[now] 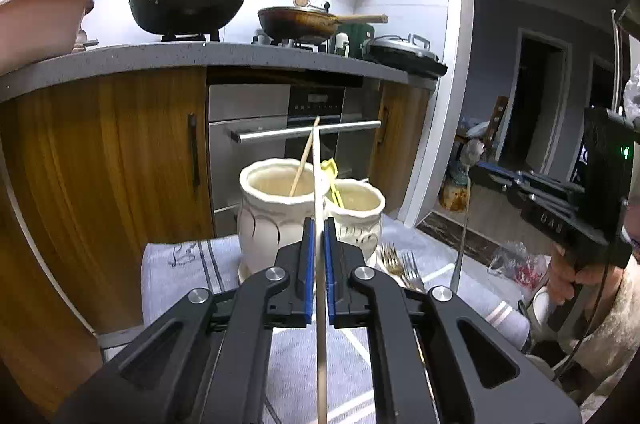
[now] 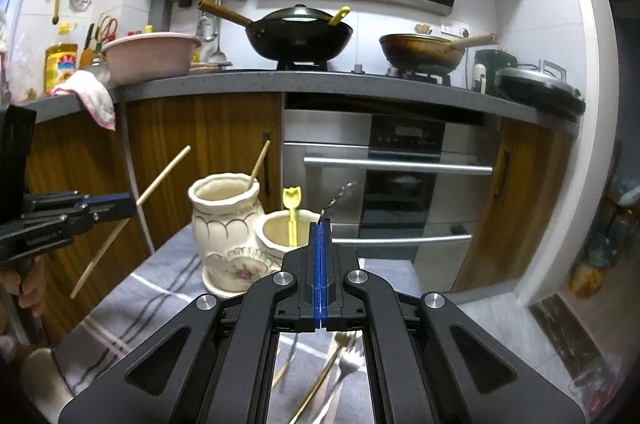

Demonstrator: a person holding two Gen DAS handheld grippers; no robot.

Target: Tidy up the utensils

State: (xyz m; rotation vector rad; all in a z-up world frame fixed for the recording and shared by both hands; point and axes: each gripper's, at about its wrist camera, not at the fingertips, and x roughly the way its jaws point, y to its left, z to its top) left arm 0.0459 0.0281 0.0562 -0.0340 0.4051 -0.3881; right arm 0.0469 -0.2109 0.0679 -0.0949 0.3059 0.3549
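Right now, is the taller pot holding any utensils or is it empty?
Not empty: the taller pot holds one wooden chopstick, leaning against its rim.

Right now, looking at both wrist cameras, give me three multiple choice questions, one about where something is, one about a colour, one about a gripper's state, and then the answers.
1. Where does the lone chopstick already put away stand?
A. in the taller ceramic holder
B. in the shorter ceramic holder
C. flat on the cloth

2. What colour is the small spoon in the shorter holder?
A. red
B. yellow
C. black

3. What is the left gripper doing?
A. open and empty
B. shut on a fork
C. shut on a chopstick

Answers:
1. A: the stored chopstick leans out of the taller ceramic holder.
2. B: the small spoon rising from the shorter ceramic holder is plainly yellow.
3. C: the left gripper has its blue pads pressed against the held chopstick, seen also from the right wrist view.
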